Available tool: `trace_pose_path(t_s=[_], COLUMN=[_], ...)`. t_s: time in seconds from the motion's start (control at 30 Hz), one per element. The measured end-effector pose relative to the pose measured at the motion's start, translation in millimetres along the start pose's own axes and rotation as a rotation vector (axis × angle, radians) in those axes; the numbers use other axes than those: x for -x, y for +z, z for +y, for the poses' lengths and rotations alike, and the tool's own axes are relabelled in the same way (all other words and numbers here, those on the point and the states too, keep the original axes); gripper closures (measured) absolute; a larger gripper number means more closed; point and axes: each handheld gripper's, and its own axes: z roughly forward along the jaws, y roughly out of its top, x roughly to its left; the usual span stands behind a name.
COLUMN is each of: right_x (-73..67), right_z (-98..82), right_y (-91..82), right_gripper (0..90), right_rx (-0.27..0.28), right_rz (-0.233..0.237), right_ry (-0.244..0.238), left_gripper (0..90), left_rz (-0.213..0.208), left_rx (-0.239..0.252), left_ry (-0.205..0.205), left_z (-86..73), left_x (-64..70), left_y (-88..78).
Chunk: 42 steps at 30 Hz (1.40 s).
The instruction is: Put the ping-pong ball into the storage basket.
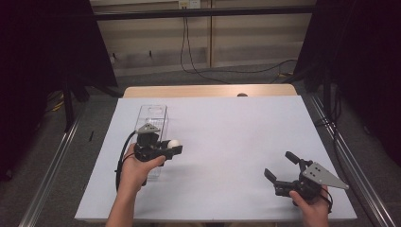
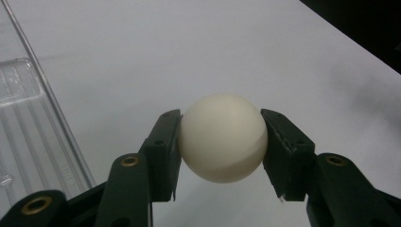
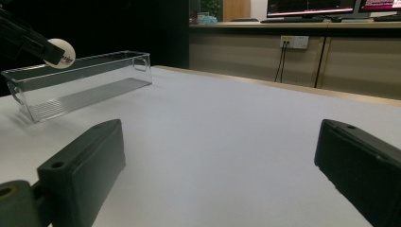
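White ball (image 2: 222,137): clamped between the two black jaws of the left gripper (image 1: 166,149), one pad pressing each side; it is lifted off the table, just right of the clear bin's near end.
Ball marking: dark print shows on its side in the right gripper view (image 3: 60,53); too small to read.
Left gripper: held in the left hand (image 1: 137,168), pointing to the right, grey plate on top, cable trailing toward the near edge.
Clear bin (image 1: 152,118): long transparent plastic box on the left part of the table, running from near to far, open at the top, ribbed floor, a handle cut-out in its far end wall.
Right gripper (image 1: 280,166): held in the right hand (image 1: 312,205) at the near right, well apart from ball and bin; jaws spread wide with nothing between them.
Table (image 1: 236,137): covered by a white sheet, with a wooden edge showing at the far side.
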Motion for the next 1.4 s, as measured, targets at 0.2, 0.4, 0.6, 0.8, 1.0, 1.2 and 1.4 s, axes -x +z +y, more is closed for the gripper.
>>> trace_pose_path(t_s=[0.2, 0.4, 0.6, 0.8, 1.0, 1.2, 1.4], right_x=[0.3, 0.6, 0.1, 0.6, 0.1, 0.4, 0.6], right_z=[0.2, 0.1, 0.1, 0.4, 0.4, 0.4, 0.6], right_y=[-0.6, -0.6, -0.4, -0.9, -0.7, -1.1, -1.5], right_gripper=[2.1, 2.1, 2.1, 2.1, 2.1, 2.1, 2.1], right_rx=[-0.001, -0.001, 0.0, -0.001, 0.0, -0.003, -0.003], right_rz=[0.005, 0.007, -0.003, 0.007, 0.007, 0.011, 0.009], right_ry=[-0.003, -0.008, 0.002, -0.009, -0.009, -0.012, -0.012], left_gripper=[51.2, 51.2, 51.2, 51.2, 51.2, 51.2, 51.2], left_rz=[0.014, 0.013, 0.017, 0.009, 0.017, 0.018, 0.02], left_rx=[0.002, 0.007, 0.007, 0.002, 0.01, 0.007, -0.001], left_ry=[0.0, -0.002, -0.008, -0.005, -0.013, -0.015, -0.008], left_z=[0.2, 0.0, 0.3, 0.3, 0.0, 0.0, -0.4], left_x=[-1.9, -3.9, -5.7, -6.6, -7.6, -8.8, -10.1], left_y=[-2.8, -4.8, -6.6, -8.3, -9.5, -9.9, -10.8])
